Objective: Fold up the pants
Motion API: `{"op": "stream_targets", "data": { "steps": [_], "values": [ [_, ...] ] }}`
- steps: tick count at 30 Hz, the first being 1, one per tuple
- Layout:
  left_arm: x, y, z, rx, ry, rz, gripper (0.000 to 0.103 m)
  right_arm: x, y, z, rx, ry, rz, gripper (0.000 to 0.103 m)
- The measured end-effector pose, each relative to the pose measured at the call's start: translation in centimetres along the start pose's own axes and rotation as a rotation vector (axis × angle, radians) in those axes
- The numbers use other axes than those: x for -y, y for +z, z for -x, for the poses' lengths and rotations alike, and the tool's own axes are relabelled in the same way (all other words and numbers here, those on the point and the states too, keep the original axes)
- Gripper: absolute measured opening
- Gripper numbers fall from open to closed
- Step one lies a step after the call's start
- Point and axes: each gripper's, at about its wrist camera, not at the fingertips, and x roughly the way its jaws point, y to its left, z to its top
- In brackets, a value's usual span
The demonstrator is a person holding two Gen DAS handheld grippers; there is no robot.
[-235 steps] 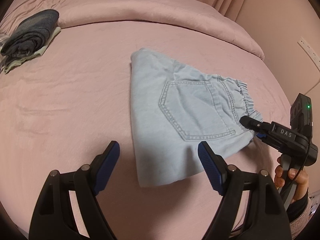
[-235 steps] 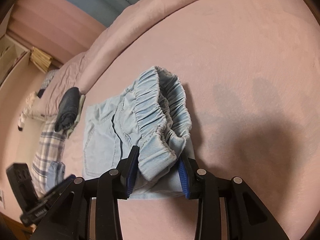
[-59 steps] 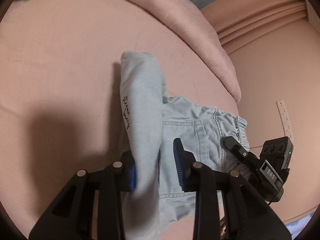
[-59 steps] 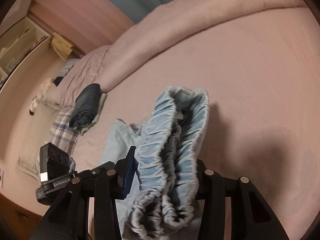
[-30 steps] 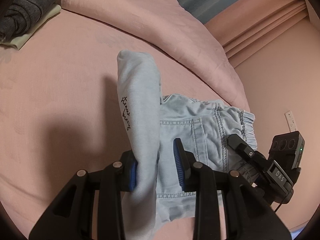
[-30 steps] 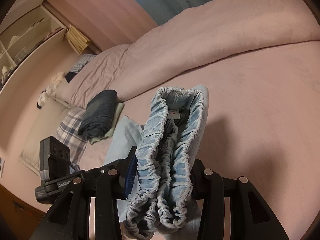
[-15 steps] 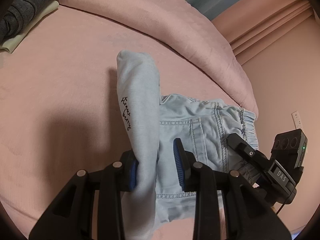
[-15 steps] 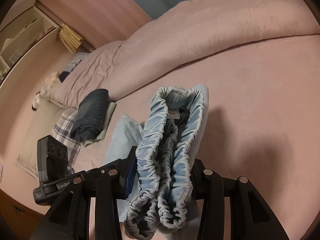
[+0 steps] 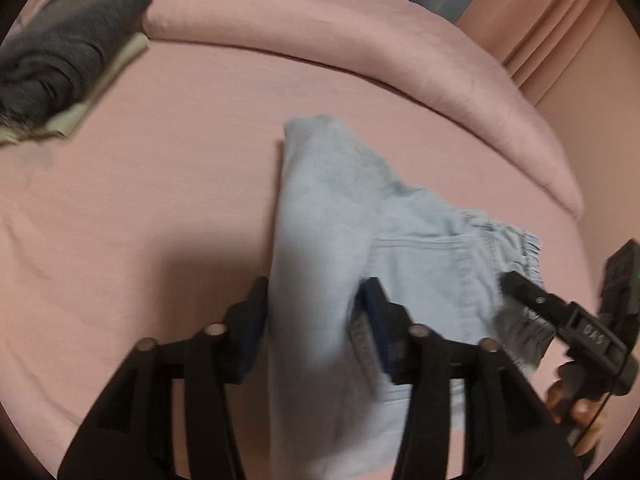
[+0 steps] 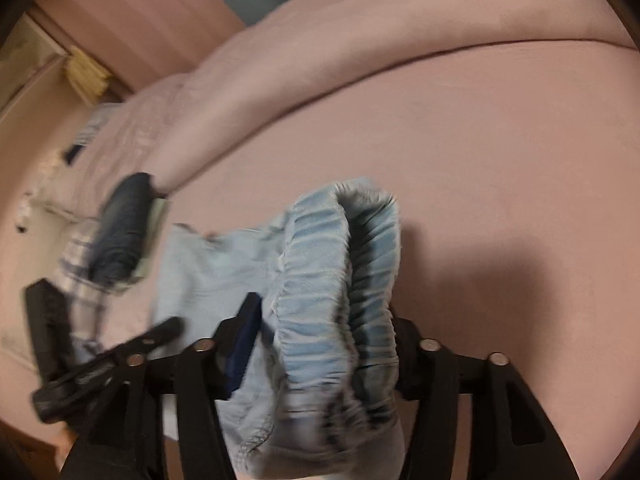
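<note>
The pants are lying folded on the pink bed, toward its right edge, with the duvet bunched along the far side; the pocket and elastic waistband are facing the right edge.

The left gripper is straddling a raised fold of the pant leg; its jaws have just been opening, and the cloth is sitting between the pads — the right pad is showing a gap, so the grip is looking released, though blur is hiding the left contact.

The right gripper is standing over the gathered waistband; its jaws have just been opening too, the left pad is clear of the fabric, and the band is slumping between the 2 fingers rather than being pinched.

A dark folded garment is resting on a pale one near the far left corner, well apart from the pants; in the left view a hand is gripping the right gripper's handle by the right edge.
</note>
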Motion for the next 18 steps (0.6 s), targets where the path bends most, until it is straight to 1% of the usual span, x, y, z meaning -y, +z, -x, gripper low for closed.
{"op": "stream_targets", "data": {
  "steps": [1,3,7,10,12,13,15,16,17,18],
  "values": [
    [0.1,-0.2,0.3,0.012,0.022,-0.021,0.052,0.2,-0.1,0.1,0.005,-0.03,0.009,0.065],
    [0.3,-0.4,0.7,0.023,0.044,-0.047,0.055,0.2,-0.3,0.8,0.03,-0.077,0.043,0.066],
    [0.5,-0.8,1.4,0.043,0.082,-0.088,0.055,-0.3,-0.4,2.2,0.07,-0.154,0.105,0.066],
    [1.1,-1.0,1.4,0.061,0.098,-0.119,0.056,-1.1,-0.7,3.1,0.108,-0.189,0.157,0.066],
    [1.4,-1.4,0.9,0.057,0.116,-0.141,0.057,-1.6,-1.3,3.3,0.121,-0.199,0.195,0.066],
    [1.4,-1.7,0.4,0.043,0.13,-0.146,0.057,-1.6,-1.5,3.0,0.107,-0.214,0.211,0.066],
    [1.4,-2.0,-0.8,0.008,0.15,-0.155,0.06,-1.4,-2.0,1.1,0.03,-0.265,0.232,0.066],
    [1.4,-2.1,-1.2,-0.004,0.173,-0.158,0.061,-1.0,-2.2,0.1,-0.017,-0.27,0.226,0.066],
    [1.4,-2.3,-1.3,-0.009,0.187,-0.158,0.062,-0.3,-2.2,-0.5,-0.05,-0.256,0.193,0.066],
    [1.5,-2.4,-0.8,0.001,0.193,-0.157,0.062,-0.1,-2.2,-0.1,-0.048,-0.242,0.168,0.066]
  ]
}}
